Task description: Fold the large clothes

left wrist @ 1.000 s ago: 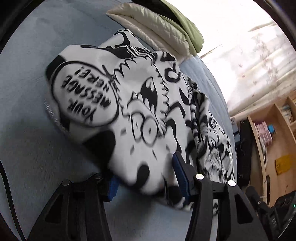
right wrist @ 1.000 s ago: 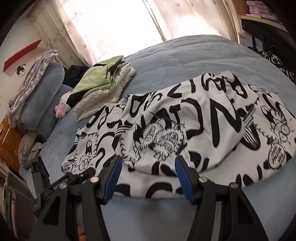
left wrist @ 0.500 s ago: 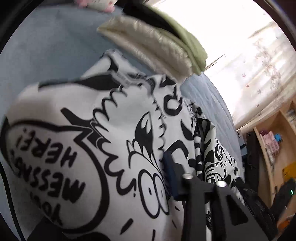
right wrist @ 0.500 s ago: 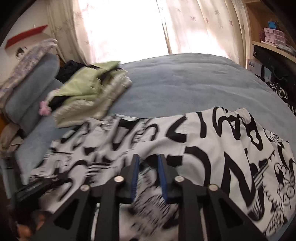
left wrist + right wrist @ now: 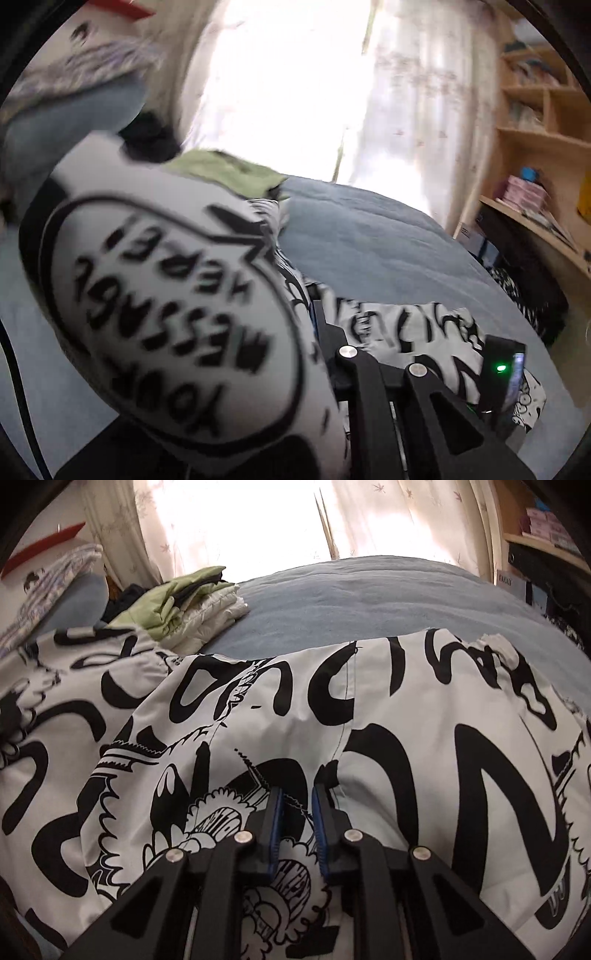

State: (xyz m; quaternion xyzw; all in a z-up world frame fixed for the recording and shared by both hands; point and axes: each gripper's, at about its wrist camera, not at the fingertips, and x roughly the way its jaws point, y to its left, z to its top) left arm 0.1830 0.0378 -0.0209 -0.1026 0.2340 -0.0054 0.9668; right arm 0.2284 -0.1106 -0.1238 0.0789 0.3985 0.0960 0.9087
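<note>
Sunlit curtains (image 5: 280, 92) back a blue bedspread (image 5: 369, 251) in the left wrist view, wooden shelves (image 5: 535, 122) far right. Black-and-white printed garment (image 5: 177, 314), blurred, drapes over the left gripper (image 5: 314, 332); one finger (image 5: 321, 325) shows, so its state cannot be determined.

Right wrist view: garment (image 5: 406, 709) lies spread across the bedspread (image 5: 351, 594). Right gripper (image 5: 297, 812) has blue pads (image 5: 276, 823) pressed together, pinching a fold of it. Folded green and cream clothes (image 5: 184, 602) sit far left.
</note>
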